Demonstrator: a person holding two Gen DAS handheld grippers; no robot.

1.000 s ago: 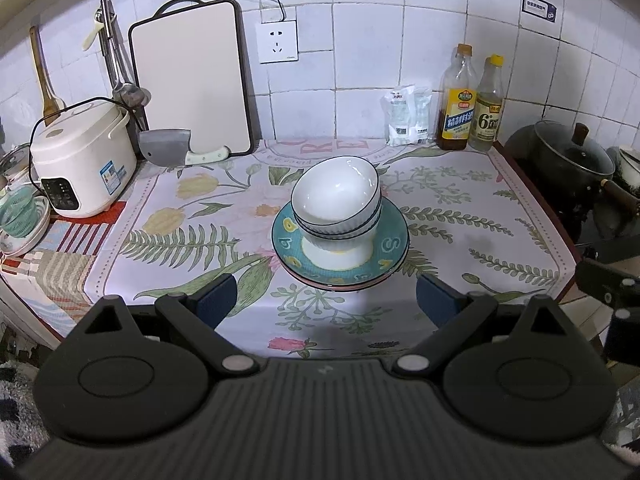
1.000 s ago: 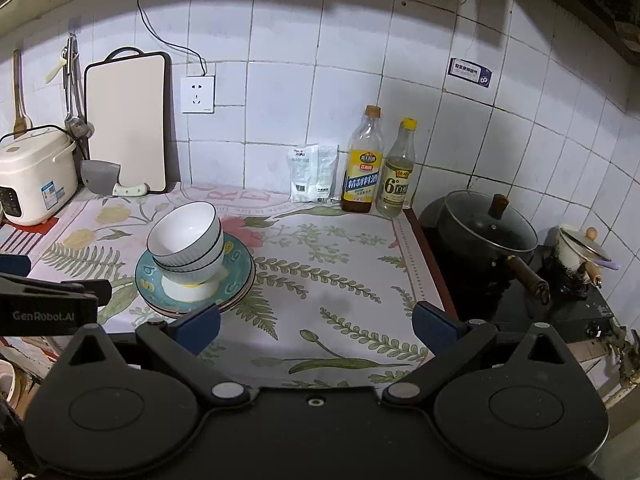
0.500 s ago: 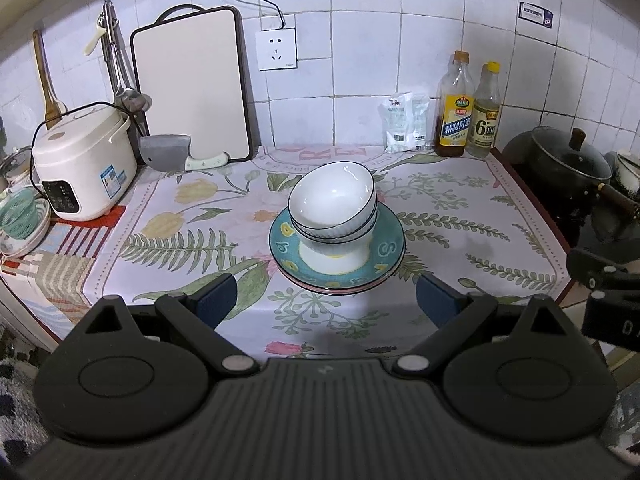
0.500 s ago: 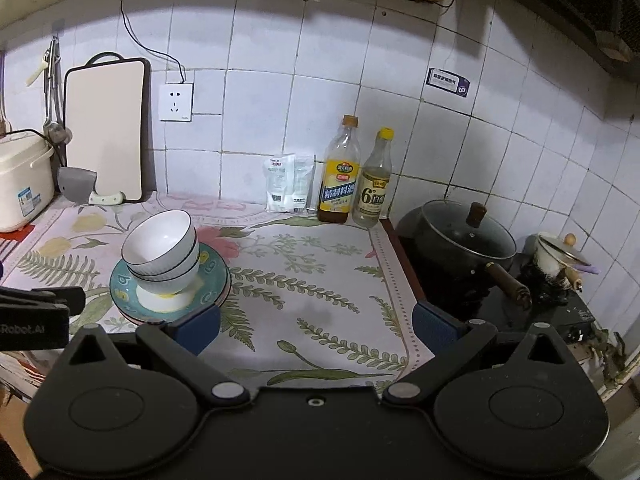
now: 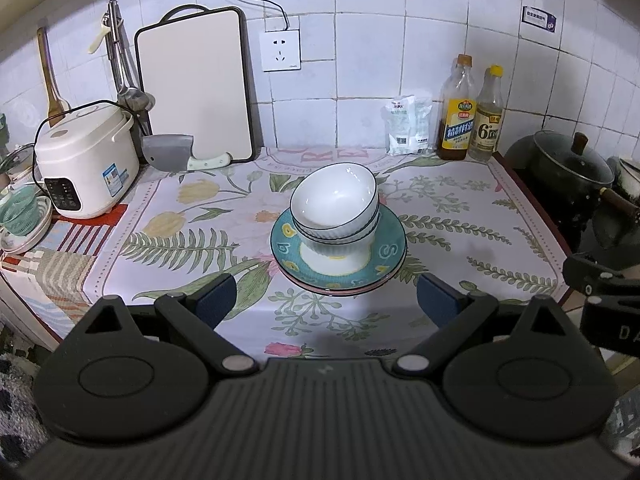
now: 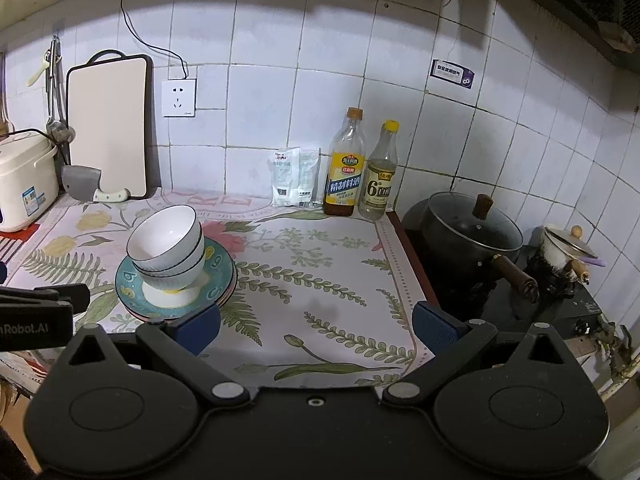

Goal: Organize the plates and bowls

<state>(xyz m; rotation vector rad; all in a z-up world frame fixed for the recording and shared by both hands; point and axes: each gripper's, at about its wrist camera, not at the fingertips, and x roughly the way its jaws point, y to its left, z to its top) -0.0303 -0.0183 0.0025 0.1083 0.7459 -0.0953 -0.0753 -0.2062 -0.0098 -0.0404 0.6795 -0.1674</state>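
— On the floral cloth (image 5: 200,220), mid-counter, what is sitting there?

— White bowls (image 5: 336,204) are nesting, tilting toward seven o'clock, atop a teal plate (image 5: 384,256) that is lying on a pink-rimmed plate (image 5: 340,291). The top bowl is holding nothing.

— And the claws?

— The left gripper (image 5: 326,300) is hanging just short of the stack, fingers spread wide, gripping nothing. The right gripper (image 6: 316,326) is hovering over bare cloth with the stack at its ten o'clock, likewise spread and carrying nothing.

— Around it?

— Two bottles (image 6: 360,168) are standing at one o'clock by the wall; a lidded black pot (image 6: 472,228) is sitting at three o'clock, a rice cooker (image 5: 84,160) at nine.
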